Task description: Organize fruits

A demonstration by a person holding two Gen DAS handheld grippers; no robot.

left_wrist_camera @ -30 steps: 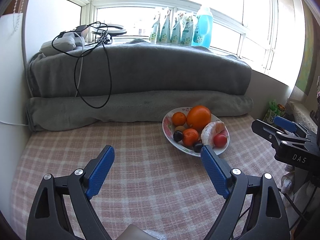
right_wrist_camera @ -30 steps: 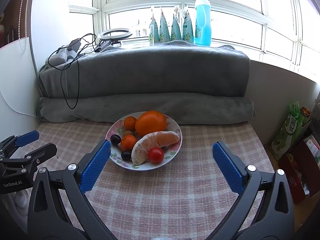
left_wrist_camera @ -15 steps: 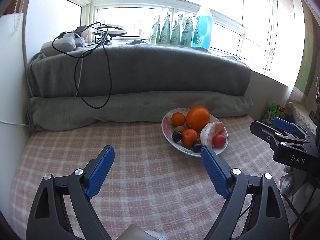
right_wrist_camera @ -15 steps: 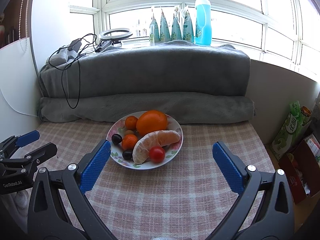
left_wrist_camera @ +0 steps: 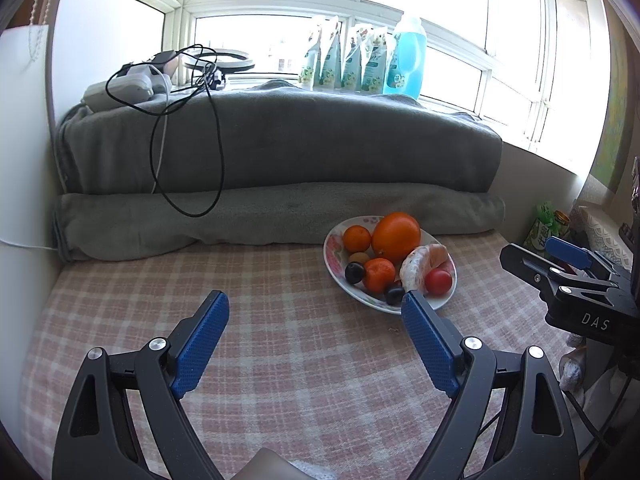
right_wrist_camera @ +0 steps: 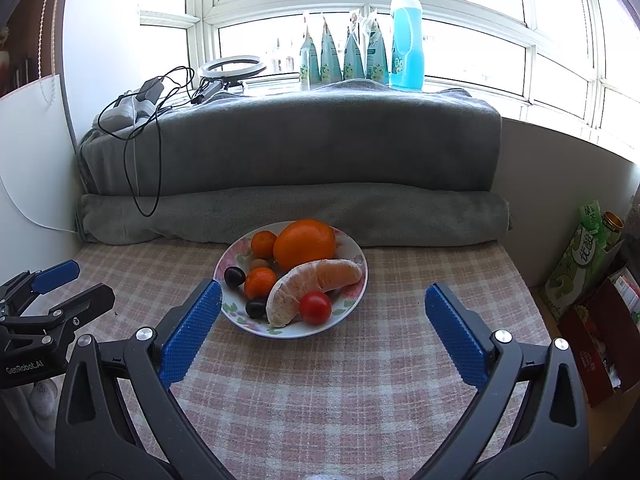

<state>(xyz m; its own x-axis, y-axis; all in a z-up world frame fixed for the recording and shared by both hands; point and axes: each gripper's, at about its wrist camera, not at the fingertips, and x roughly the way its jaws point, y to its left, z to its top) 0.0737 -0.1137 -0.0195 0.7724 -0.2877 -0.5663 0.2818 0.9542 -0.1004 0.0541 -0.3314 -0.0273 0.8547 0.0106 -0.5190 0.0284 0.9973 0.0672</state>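
Since the earlier frames almost nothing has moved: both grippers keep the same pose, and the plate sits a shade nearer and lower in each view, a drift too slight to count as an approach.

Left wrist view, left to right. Grey blankets fill the upper middle, with a black cable looped down their left part. The left gripper occupies the lower middle, its blue pads set wide apart over the checked cloth, with nothing between them. The plate lies right of centre, well ahead of the right-hand pad. The right gripper enters at the right edge.

Right wrist view, left to right. The left gripper shows at the left edge. The plate lies at centre, holding the large orange, two small oranges, two dark grapes, a peeled segment and a red tomato. The right gripper is equally wide open and empty; the plate's near rim appears between its pads.

All fruit appears already gathered on the plate. Should a piece need shifting, the tomato or a grape at the near rim looks the easiest to reach. Round fruit may roll, so the pads should close slowly across its widest part, approaching from above to avoid tipping the plate.
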